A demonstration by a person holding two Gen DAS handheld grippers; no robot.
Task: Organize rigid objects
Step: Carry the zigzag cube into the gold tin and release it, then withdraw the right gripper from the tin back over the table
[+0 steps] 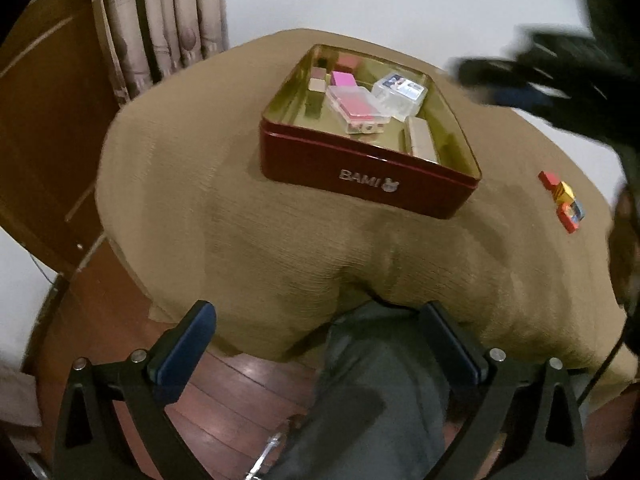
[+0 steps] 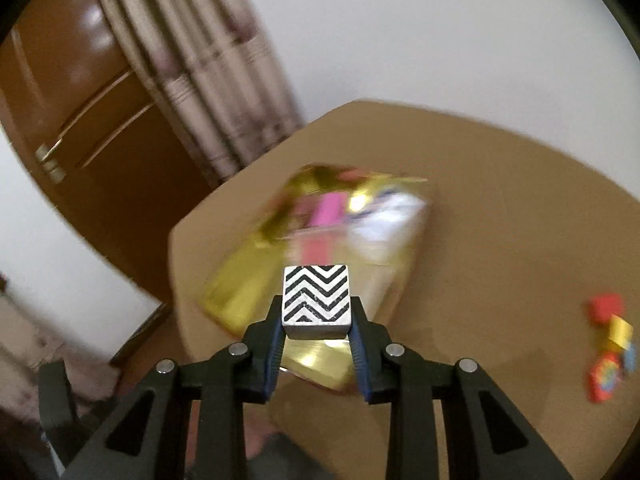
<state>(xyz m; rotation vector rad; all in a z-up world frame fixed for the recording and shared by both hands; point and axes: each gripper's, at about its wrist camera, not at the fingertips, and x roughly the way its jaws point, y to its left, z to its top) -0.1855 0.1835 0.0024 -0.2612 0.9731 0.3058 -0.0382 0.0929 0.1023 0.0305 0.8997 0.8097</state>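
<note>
A red "BAMI" tin [image 1: 360, 168] with a gold inside stands on the tan-covered table [image 1: 224, 224]. It holds clear plastic cases [image 1: 356, 108], a pink block and pale wooden blocks. My right gripper [image 2: 318, 316] is shut on a cube with a black-and-white zigzag face [image 2: 316, 300] and holds it above the near part of the blurred tin [image 2: 248, 280]. In the left wrist view it is a dark blur [image 1: 552, 68] at the upper right. My left gripper [image 1: 320, 324] is open and empty, below the table's near edge. Small red and yellow pieces [image 1: 562, 200] lie on the cloth to the right of the tin; they also show in the right wrist view [image 2: 610, 344].
A brown wooden door [image 2: 80, 120] and a patterned curtain [image 1: 160, 32] stand behind the table at the left. A white wall is behind. A person's grey trouser leg [image 1: 380, 392] and a wooden floor [image 1: 240, 396] lie under my left gripper.
</note>
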